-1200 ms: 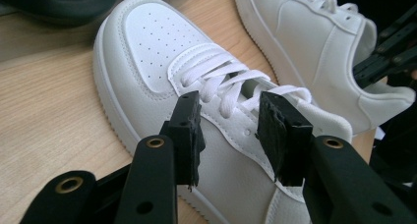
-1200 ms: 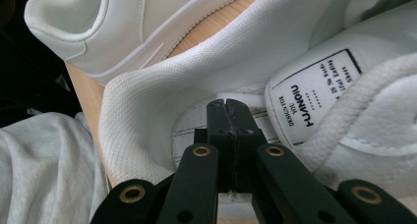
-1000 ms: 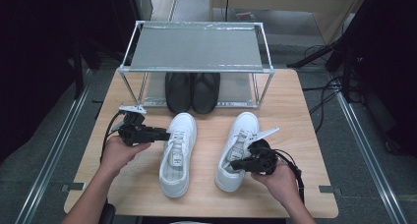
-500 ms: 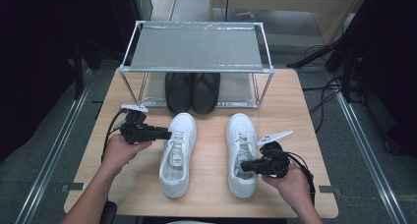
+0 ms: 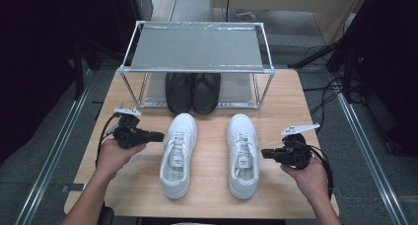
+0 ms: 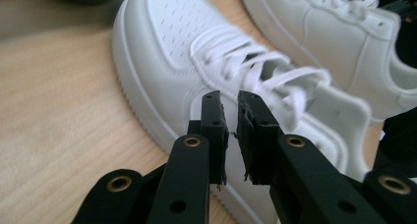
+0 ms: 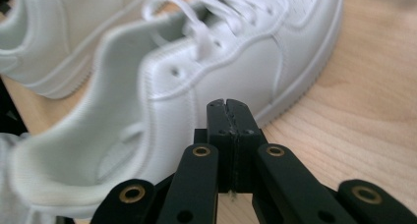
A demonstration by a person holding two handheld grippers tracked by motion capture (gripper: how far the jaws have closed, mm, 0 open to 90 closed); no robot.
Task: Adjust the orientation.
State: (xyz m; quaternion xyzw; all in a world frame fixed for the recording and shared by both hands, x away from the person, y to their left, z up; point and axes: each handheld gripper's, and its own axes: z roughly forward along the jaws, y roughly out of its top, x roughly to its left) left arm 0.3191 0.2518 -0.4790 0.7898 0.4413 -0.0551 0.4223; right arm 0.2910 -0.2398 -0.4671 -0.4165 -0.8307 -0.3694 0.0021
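On the tabletop (image 5: 288,94) two white sneakers lie side by side, toes toward twelve o'clock: the left shoe (image 5: 177,153) at about seven o'clock of the tabletop's middle, the right shoe (image 5: 243,153) at about five, a strip of bare wood between them. My left tongs (image 5: 158,135) sit at nine o'clock of the left shoe, level and pointing at its side, just beside it; whether they touch it I cannot tell. Their jaws have just been closing and now stand a narrow slit apart with nothing between them. My right tongs (image 5: 264,153) sit at three o'clock of the right shoe, pointing at its side, close to it but apart; their jaws are pressed together on nothing. At twelve o'clock a metal rack (image 5: 197,45) stands at the far edge, with a pair of black shoes (image 5: 192,91) under its shelf.
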